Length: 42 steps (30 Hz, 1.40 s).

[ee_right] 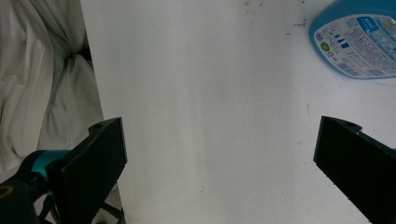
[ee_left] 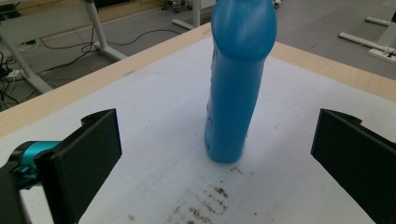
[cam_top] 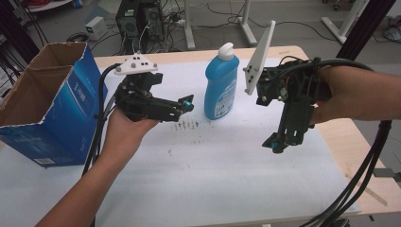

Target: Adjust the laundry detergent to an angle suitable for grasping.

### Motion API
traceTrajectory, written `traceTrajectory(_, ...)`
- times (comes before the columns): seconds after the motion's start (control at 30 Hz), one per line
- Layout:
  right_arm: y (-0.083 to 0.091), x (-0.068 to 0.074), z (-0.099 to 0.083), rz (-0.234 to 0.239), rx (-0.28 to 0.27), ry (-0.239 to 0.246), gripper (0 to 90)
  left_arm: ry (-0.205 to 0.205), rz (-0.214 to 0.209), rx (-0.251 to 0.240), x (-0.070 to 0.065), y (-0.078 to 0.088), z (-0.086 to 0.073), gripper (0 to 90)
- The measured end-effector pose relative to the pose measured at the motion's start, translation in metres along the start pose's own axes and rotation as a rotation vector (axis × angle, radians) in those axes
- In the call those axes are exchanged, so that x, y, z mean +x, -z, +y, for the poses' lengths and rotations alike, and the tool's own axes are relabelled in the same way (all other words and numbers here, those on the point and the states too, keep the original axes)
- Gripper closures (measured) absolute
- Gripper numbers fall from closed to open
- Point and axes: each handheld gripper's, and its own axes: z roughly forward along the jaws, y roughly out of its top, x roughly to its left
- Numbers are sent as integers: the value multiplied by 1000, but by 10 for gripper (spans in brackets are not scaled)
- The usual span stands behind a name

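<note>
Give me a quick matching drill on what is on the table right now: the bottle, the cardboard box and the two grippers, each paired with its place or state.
Things:
1. blue bottle
2. cardboard box
3. left gripper
4. right gripper

Places or states:
A. jaws open, pointing down at the white table cover
B. at the table's left edge, top flaps open
C. upright near the table's far edge, white cap on
D. jaws open, aimed sideways at the bottle, not touching it

Pairs: 1-C, 2-B, 3-D, 4-A
</note>
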Motion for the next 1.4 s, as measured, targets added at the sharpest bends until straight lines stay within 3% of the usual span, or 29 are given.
traceTrajectory(0.47,1,4,-12,-11,-9,6,20,-5,-40,34,-19,-35,10,17)
traceTrajectory(0.67,2,6,-19,-14,-11,-6,20,-2,-38,38,-23,-45,11,17)
traceTrajectory(0.93,2,5,-23,-15,-19,-7,20,17,-26,43,-19,-60,11,17)
traceTrajectory(1.4,1,0,-27,-9,-28,-8,20,9,-28,46,-13,-92,9,17)
